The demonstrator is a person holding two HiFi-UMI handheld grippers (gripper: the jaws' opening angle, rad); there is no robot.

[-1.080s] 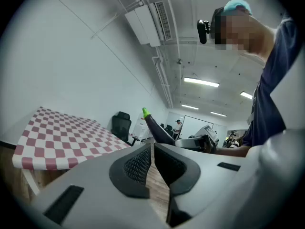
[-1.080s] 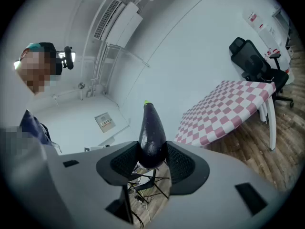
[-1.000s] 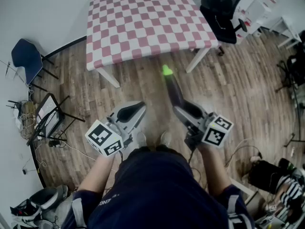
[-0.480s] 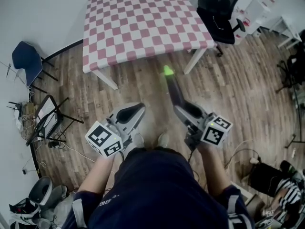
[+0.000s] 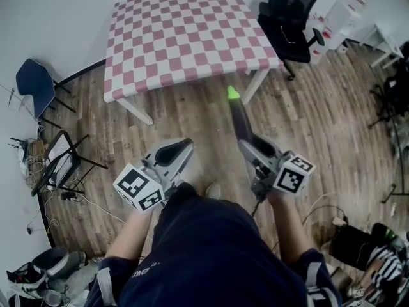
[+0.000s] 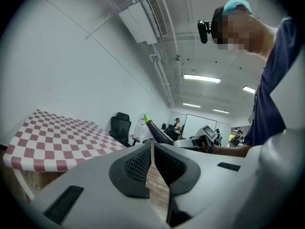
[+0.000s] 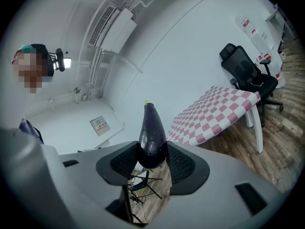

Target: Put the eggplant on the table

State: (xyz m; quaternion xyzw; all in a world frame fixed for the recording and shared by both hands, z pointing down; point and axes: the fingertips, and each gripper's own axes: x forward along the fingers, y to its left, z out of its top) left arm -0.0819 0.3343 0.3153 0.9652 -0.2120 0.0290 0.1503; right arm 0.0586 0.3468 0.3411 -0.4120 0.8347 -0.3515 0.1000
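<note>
A dark purple eggplant [image 5: 238, 117] with a bright green tip sticks out forward from my right gripper [image 5: 246, 144], which is shut on its thick end. In the right gripper view the eggplant [image 7: 151, 132] sits squeezed between both pads and points up and ahead. It hangs over the wooden floor, short of the table [image 5: 185, 37], which has a pink and white checked cloth. My left gripper [image 5: 176, 152] is level beside it, shut with nothing in it; its pads [image 6: 138, 163] meet. The table [image 6: 52, 142] lies ahead on the left in the left gripper view.
A black office chair [image 5: 291, 18] stands by the table's right corner. A blue chair [image 5: 35, 78] and a folding stand [image 5: 61, 162] are at the left wall, with cables on the floor. White furniture [image 5: 377, 31] is at the far right, and a person [image 5: 377, 254] sits low right.
The person has stepped forward, carrying both grippers towards the table. The eggplant's tip now sits closer to the table's near edge. The grip on it is unchanged.
</note>
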